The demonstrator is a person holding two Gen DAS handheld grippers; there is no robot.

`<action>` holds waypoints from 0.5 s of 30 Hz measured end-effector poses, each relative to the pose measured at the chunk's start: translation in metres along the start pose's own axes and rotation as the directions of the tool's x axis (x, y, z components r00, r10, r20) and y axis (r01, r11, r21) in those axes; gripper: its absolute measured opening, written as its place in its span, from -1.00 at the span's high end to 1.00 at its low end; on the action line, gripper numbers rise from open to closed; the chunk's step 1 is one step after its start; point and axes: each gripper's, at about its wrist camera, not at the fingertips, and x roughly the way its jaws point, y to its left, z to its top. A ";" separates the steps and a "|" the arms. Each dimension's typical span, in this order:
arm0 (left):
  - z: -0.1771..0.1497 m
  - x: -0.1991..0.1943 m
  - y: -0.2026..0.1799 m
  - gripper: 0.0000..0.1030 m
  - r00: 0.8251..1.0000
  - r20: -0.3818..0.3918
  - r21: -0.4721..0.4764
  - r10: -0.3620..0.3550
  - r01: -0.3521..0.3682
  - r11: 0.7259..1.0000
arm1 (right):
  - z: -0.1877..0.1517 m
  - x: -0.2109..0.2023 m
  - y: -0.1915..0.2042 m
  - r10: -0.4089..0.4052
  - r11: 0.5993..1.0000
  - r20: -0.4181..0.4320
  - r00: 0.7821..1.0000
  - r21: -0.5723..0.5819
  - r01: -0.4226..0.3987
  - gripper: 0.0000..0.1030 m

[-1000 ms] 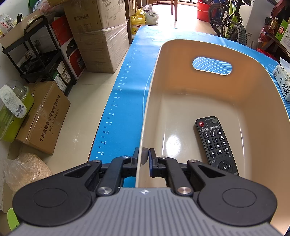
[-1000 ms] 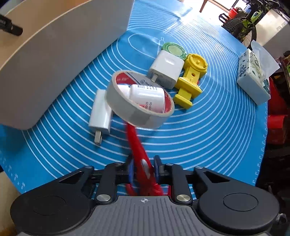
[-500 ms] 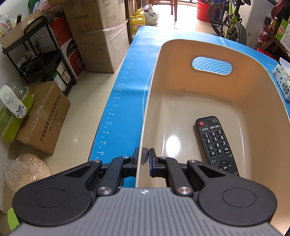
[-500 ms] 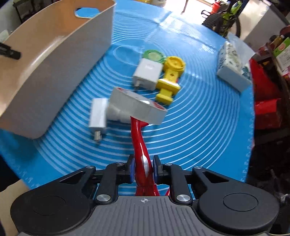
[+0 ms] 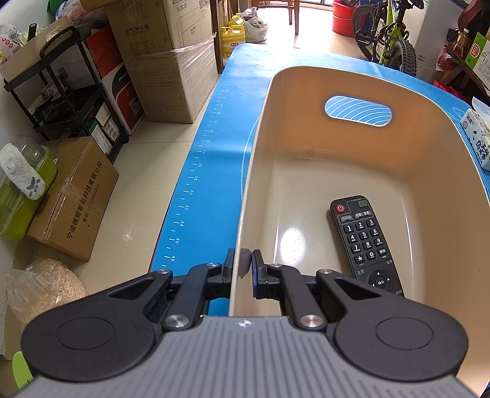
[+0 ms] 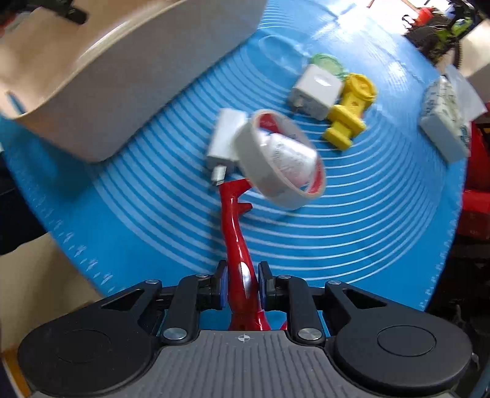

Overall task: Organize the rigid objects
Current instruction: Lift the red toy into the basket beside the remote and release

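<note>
Right gripper [image 6: 240,286], clamped on glossy red plastic dispenser handle [image 6: 237,232] w/ grey tape roll [image 6: 280,159], has swung it higher, twd beige plastic bin [image 5: 361,165]; drop-in prob next. Left gripper [image 5: 243,269] still pinches bin rim.

1. The floor [image 5: 144,171] is pale tile, bright with daylight at the far end of the room.
2. A black shelf [image 5: 61,101] stands at the left, crammed with small boxes.
3. Stacked cartons [image 5: 171,61] wrapped in clear film sit beside it; another carton [image 5: 76,196] lies on the floor nearer the camera.
4. A green bin [image 5: 21,196] with a towel [image 5: 21,171] draped over it is at the far left, and a clear bag [image 5: 43,287] of pale grain lies below it.
5. A yellow jug [image 5: 234,39] stands past the bench's [image 5: 202,171] far end.
6. A bicycle [image 5: 389,33] and a red bucket [image 5: 344,18] are at the back right.
</note>
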 end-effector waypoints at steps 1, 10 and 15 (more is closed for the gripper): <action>0.000 0.000 0.000 0.79 1.000 0.000 0.000 0.000 0.000 1.000 | 0.000 -0.003 0.002 0.000 1.000 0.006 1.000 -0.008 0.000 0.42; 0.000 0.000 0.000 0.79 1.000 0.000 0.000 0.000 0.000 1.000 | 0.013 -0.046 0.011 -0.027 0.999 0.143 0.989 -0.025 0.030 0.42; 0.000 0.000 0.000 0.79 1.000 0.000 0.000 0.000 0.000 1.000 | 0.034 -0.075 0.006 -0.067 0.998 0.249 0.966 0.002 0.069 0.42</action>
